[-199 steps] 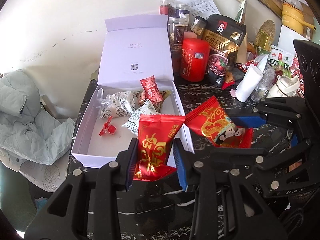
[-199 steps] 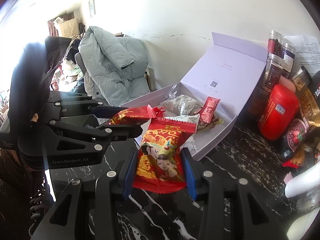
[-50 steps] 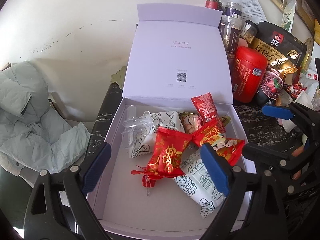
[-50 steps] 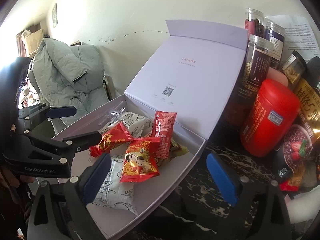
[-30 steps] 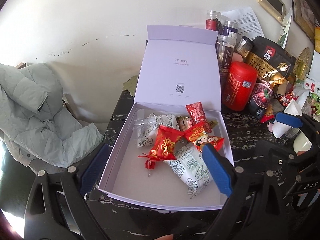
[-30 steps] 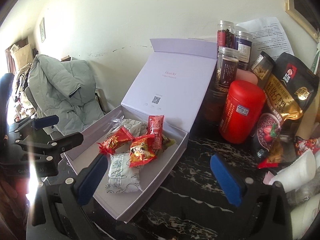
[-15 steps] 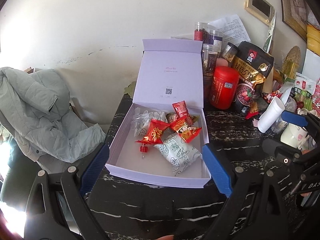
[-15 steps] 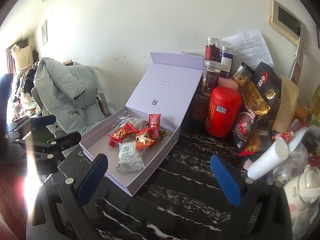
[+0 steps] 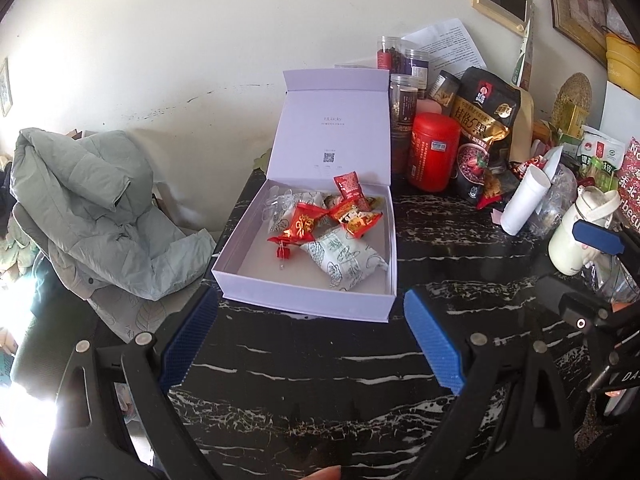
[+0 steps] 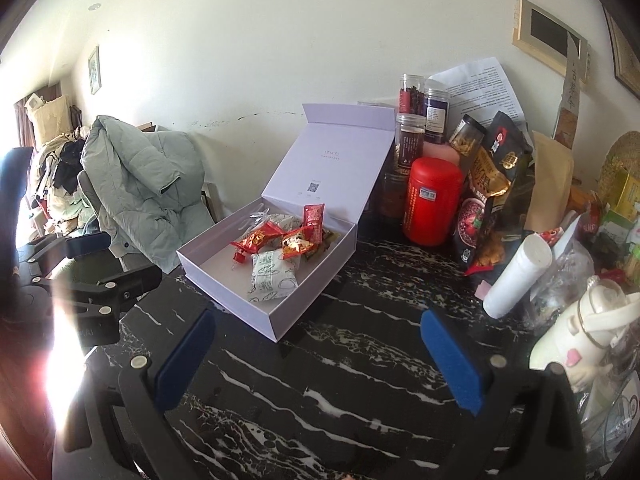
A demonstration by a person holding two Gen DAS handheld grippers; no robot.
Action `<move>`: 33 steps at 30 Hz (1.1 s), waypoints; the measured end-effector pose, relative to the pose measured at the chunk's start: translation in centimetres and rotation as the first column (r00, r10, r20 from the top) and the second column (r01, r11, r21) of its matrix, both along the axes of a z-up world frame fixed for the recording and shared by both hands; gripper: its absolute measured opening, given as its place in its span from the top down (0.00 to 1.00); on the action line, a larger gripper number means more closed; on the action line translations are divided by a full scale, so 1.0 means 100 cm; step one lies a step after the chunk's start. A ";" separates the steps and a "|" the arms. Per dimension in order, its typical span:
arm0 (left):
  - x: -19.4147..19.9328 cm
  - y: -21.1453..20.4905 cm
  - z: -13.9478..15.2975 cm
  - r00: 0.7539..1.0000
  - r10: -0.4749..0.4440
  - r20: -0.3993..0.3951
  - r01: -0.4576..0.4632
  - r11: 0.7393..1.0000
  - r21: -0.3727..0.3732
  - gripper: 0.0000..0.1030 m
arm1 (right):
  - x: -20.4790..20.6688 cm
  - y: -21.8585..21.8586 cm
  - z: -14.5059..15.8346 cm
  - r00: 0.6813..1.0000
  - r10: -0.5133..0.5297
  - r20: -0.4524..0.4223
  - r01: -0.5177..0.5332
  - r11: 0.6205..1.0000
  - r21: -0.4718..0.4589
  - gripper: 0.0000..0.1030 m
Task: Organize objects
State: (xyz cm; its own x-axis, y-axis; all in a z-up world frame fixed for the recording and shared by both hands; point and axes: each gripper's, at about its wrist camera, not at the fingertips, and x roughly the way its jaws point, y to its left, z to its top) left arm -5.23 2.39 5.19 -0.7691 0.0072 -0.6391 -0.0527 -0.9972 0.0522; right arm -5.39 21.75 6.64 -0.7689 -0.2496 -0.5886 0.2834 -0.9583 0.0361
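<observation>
An open lavender gift box (image 9: 304,300) (image 10: 240,300) stands on the black marble table, lid upright. Inside lie two red snack packets (image 9: 302,226) (image 9: 354,216) (image 10: 256,240) (image 10: 296,244), a smaller red packet (image 9: 347,186) (image 10: 313,216), white patterned pouches (image 9: 344,258) (image 10: 272,276) and a small red charm (image 9: 283,252). My left gripper (image 9: 310,342) is open and empty, back from the box's front wall. My right gripper (image 10: 318,356) is open and empty, in front and to the right of the box.
A red canister (image 9: 433,156) (image 10: 430,200), jars (image 9: 402,120), a black oat bag (image 9: 482,128), a white tube (image 10: 516,276) and a white jug (image 10: 580,336) crowd the right side. A grey-green jacket (image 9: 92,204) lies on a chair left of the table.
Both grippers, earlier shut on the red packets, released them into the box, opened wide and have drawn back and away from it. The box now looks smaller.
</observation>
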 end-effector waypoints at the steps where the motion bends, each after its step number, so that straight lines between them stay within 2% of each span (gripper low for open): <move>1: 0.004 0.001 -0.001 1.000 -0.004 0.002 0.004 1.000 0.002 0.09 | 0.003 0.001 -0.002 1.000 0.002 0.005 -0.002 1.000 -0.003 0.00; 4: 0.019 0.006 -0.006 0.999 -0.031 0.008 0.031 0.999 0.012 0.09 | 0.013 0.002 -0.008 1.000 0.010 0.013 -0.010 1.000 -0.008 0.00; 18: 0.062 0.010 -0.024 1.000 0.005 0.024 -0.005 1.000 0.016 0.09 | 0.057 0.008 -0.031 1.000 -0.019 0.025 0.019 1.000 -0.011 0.00; 33: 0.074 0.012 -0.033 0.999 0.017 0.040 -0.017 1.000 -0.004 0.09 | 0.066 0.000 -0.037 1.000 0.008 0.029 -0.008 1.000 0.001 0.00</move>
